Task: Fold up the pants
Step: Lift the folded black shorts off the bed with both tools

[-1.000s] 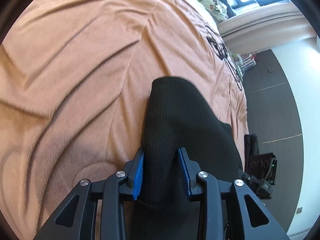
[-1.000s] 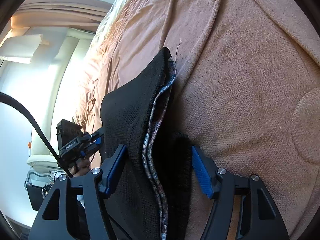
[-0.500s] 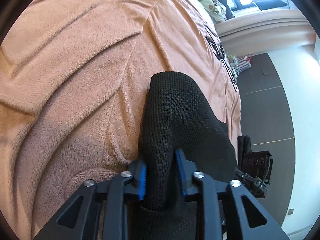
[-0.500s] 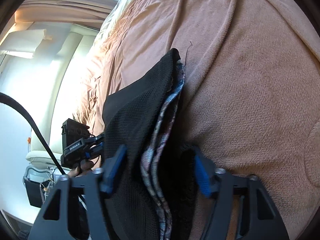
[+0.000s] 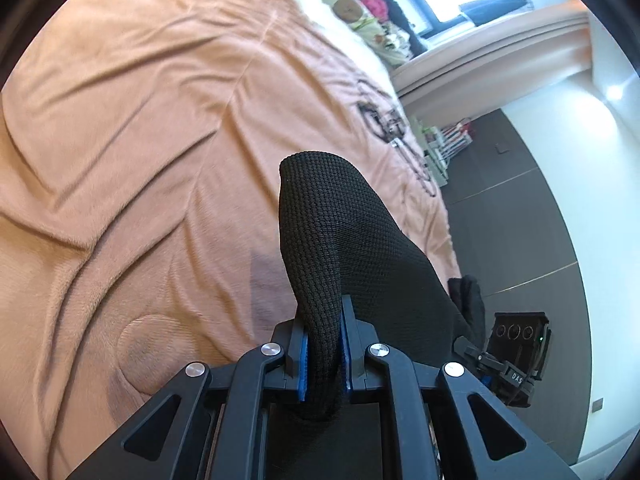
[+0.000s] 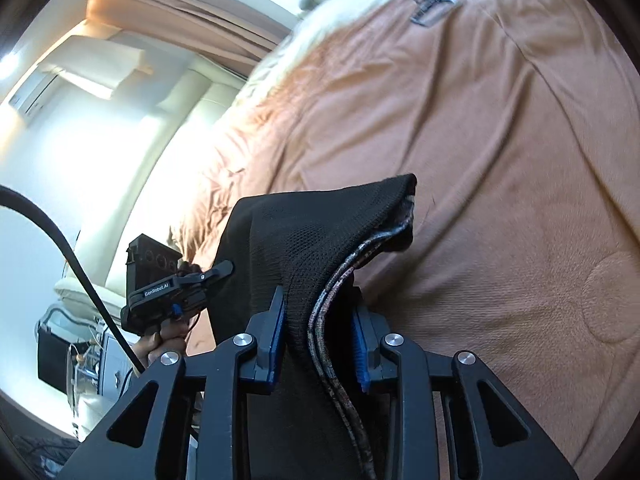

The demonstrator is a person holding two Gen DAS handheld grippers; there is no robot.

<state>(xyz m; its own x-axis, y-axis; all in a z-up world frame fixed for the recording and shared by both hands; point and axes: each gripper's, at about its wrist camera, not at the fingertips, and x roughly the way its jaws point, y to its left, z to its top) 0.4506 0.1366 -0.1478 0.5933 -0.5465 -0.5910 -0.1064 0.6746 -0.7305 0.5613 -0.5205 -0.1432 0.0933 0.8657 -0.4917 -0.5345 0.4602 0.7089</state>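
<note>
The black knit pants hang lifted above the peach blanket. My left gripper is shut on one end of the black fabric, blue pads pressed against it. My right gripper is shut on the other end of the pants, where a patterned inner band shows along the edge. The left gripper shows in the right wrist view, held in a hand beside the fabric. The right gripper body shows at the lower right of the left wrist view.
The peach blanket covers a bed with creases and a black printed pattern. Pillows and soft toys lie at the head near a window. Dark floor lies beside the bed. A black cable crosses the right wrist view.
Both grippers closed on the pants, from open around the fabric to clamped. Both have lifted the fabric off the blanket and tilted up, showing more of the room.
</note>
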